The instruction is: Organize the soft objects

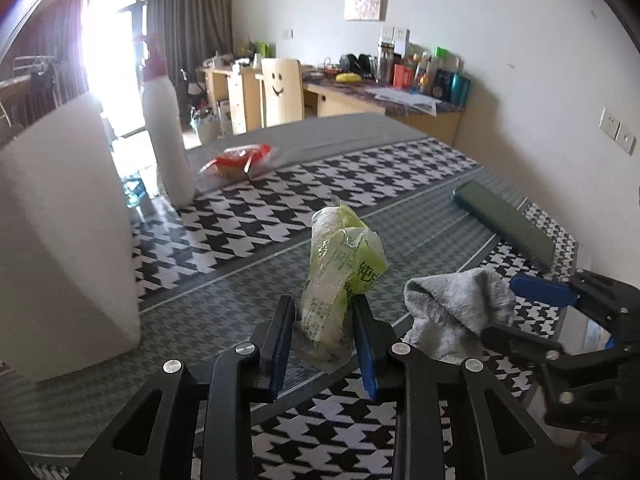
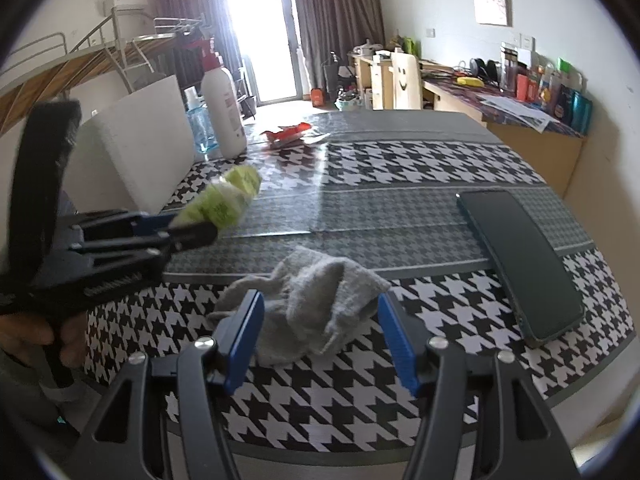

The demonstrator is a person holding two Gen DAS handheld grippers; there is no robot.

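Two claws work over a desk (image 2: pixel 400 168) covered in a black-and-white houndstooth cloth under a clear sheet. Angled downward over the near edge, the left claw (image 1: pixel 324 320) has its blue pads clamped on the lower end of a crumpled green-and-clear plastic packet of soft tissue (image 1: pixel 344 264). In the right wrist view that packet (image 2: pixel 224 200) is lifted clear of the desk, sticking out beyond the claw's tips toward the left edge, and part of the person's hand (image 2: pixel 36 336) grips the handle below.

Also tilted downward, the right claw (image 2: pixel 320 344) has its jaws spread wide on either side of a rumpled grey knitted sock (image 2: pixel 312 300) without pressing it. The sock lies on the cloth close to the near edge, roughly midway along it.

Toward the right edge lies a dark green flat phone (image 2: pixel 520 260). Along the left edge stand a white rectangular foam block (image 2: pixel 140 144), a tall white bottle with a red pump top (image 2: pixel 224 108) and a clear blue bottle (image 2: pixel 200 128). Near the far left corner rests a red-and-white snack wrapper (image 2: pixel 288 134)
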